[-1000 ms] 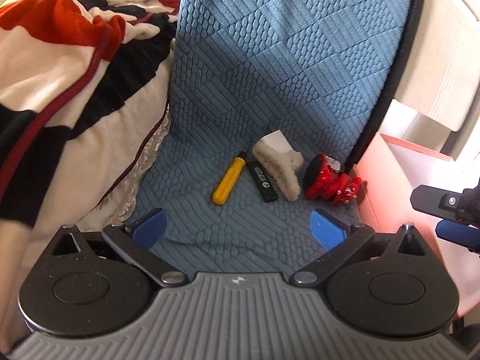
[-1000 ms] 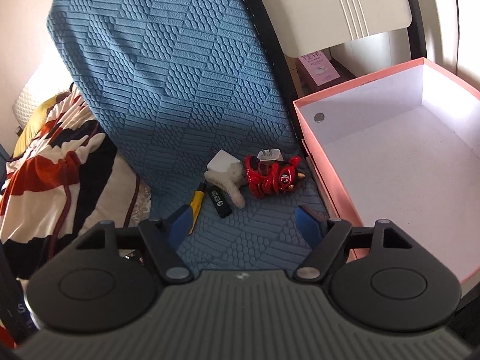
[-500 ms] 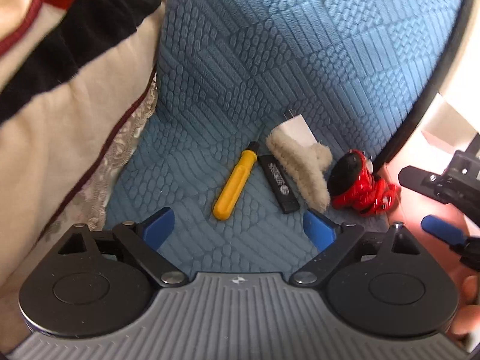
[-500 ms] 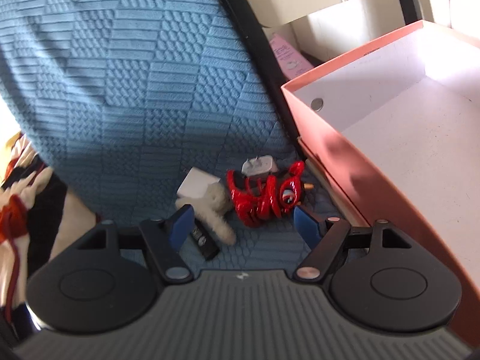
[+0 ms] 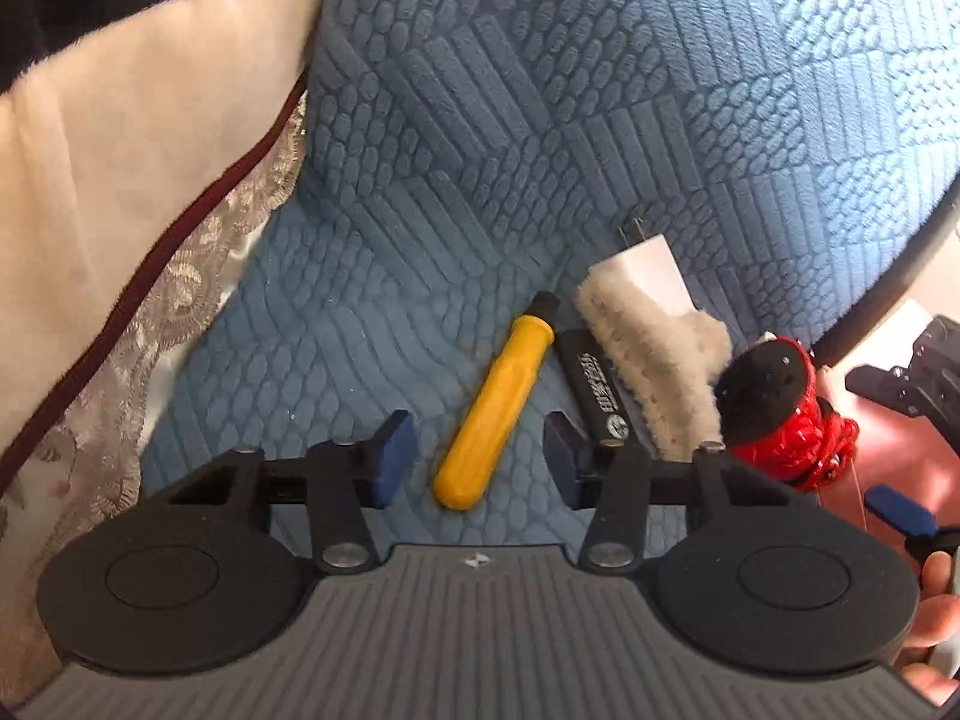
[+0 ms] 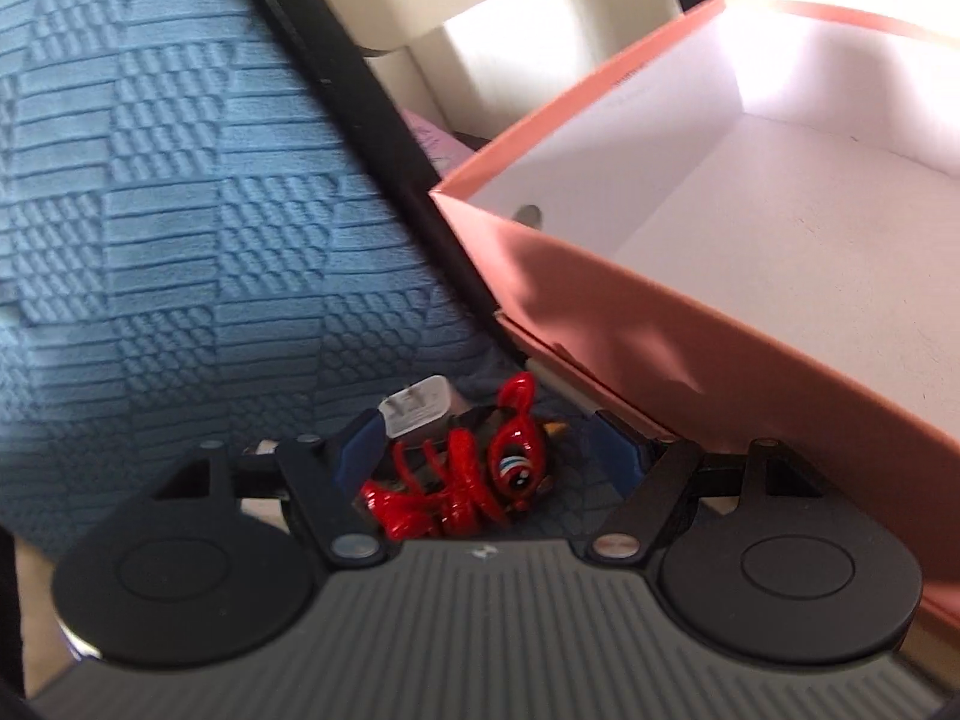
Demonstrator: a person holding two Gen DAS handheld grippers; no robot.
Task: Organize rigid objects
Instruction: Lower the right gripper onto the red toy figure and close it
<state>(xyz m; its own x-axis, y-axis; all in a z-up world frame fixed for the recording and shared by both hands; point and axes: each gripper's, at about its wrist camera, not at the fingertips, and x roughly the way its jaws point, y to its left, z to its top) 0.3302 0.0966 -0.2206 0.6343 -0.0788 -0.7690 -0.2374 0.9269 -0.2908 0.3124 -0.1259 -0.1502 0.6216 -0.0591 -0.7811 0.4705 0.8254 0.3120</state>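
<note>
R gripper [image 6: 480,450] closed in on red toy [image 6: 462,480]; box [image 6: 600,300] bare.

Bare blue textured fabric [image 5: 456,192] lies free left of the yellow plastic-handled screwdriver [image 5: 498,399]. To its right, a black stick [image 5: 591,387], fluffy cream brush [image 5: 648,360] and red spiral toy [image 6: 468,474] crowd together, hemmed by the pink cardboard box's wall [image 6: 630,324].

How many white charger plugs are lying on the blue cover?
2. One white plug lies behind the fluffy brush; another white plug lies just beyond the red toy. More may be hidden.
</note>
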